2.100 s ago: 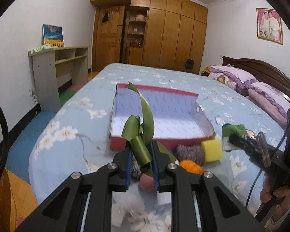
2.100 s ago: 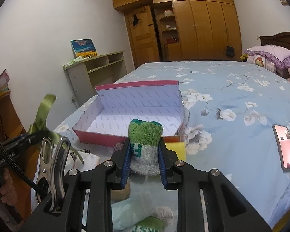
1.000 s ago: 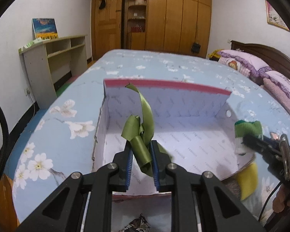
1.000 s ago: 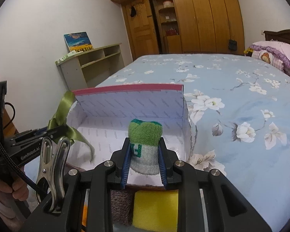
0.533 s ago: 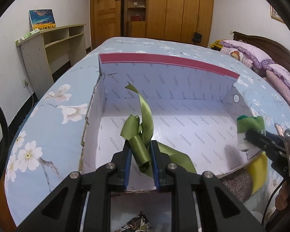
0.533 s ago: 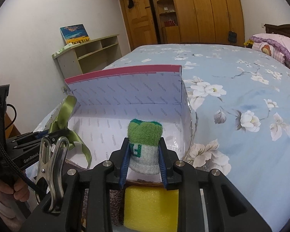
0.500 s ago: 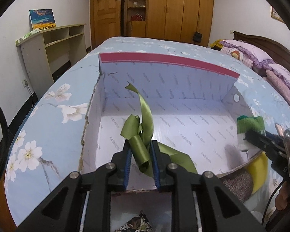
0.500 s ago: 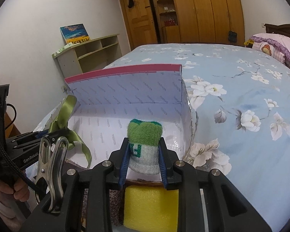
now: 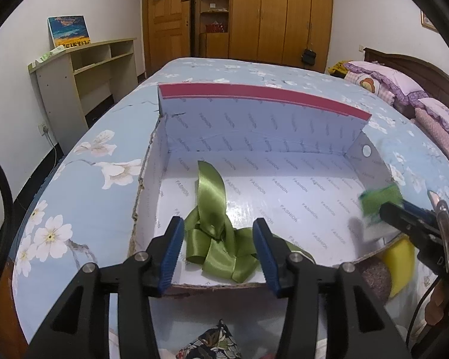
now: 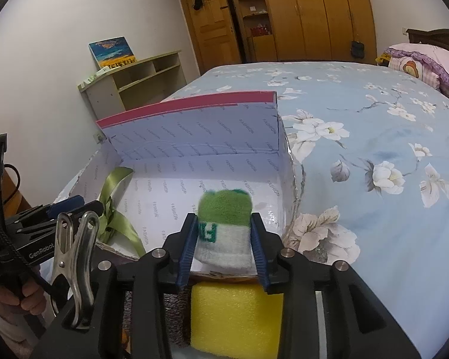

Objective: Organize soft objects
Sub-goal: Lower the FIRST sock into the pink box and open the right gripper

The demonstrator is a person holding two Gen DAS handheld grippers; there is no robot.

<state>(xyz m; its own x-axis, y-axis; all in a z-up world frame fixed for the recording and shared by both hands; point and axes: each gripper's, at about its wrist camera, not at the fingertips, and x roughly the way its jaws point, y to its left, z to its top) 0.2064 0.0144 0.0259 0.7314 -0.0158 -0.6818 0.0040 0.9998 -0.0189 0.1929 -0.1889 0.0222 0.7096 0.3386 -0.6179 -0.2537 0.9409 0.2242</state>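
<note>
An open cardboard box (image 9: 263, 97) with a red rim and a white lining sits on the flowered bed. My left gripper (image 9: 218, 223) hangs over the box's near left corner, its jaws opening. The green ribbon (image 9: 212, 233) lies loose on the box floor between the fingers, clear of both pads. My right gripper (image 10: 223, 217) is at the box's near right edge, its jaws opening too. The rolled green and grey sock (image 10: 224, 227) sits between its fingers, blurred and slipping free. The left wrist view shows that sock (image 9: 380, 200) at the tip of the right gripper (image 9: 386, 209).
A yellow sponge (image 10: 236, 317) and a grey-brown yarn ball (image 9: 374, 278) lie on the bed just in front of the box. A patterned cloth piece (image 9: 212, 344) lies under the left gripper. A shelf unit (image 9: 83, 68) stands far left, pillows (image 9: 389, 80) far right.
Both grippers came forward over the box, then their jaws parted. The ribbon dropped from the left gripper's hold onto the box floor. The sock widened and blurred between the right fingers.
</note>
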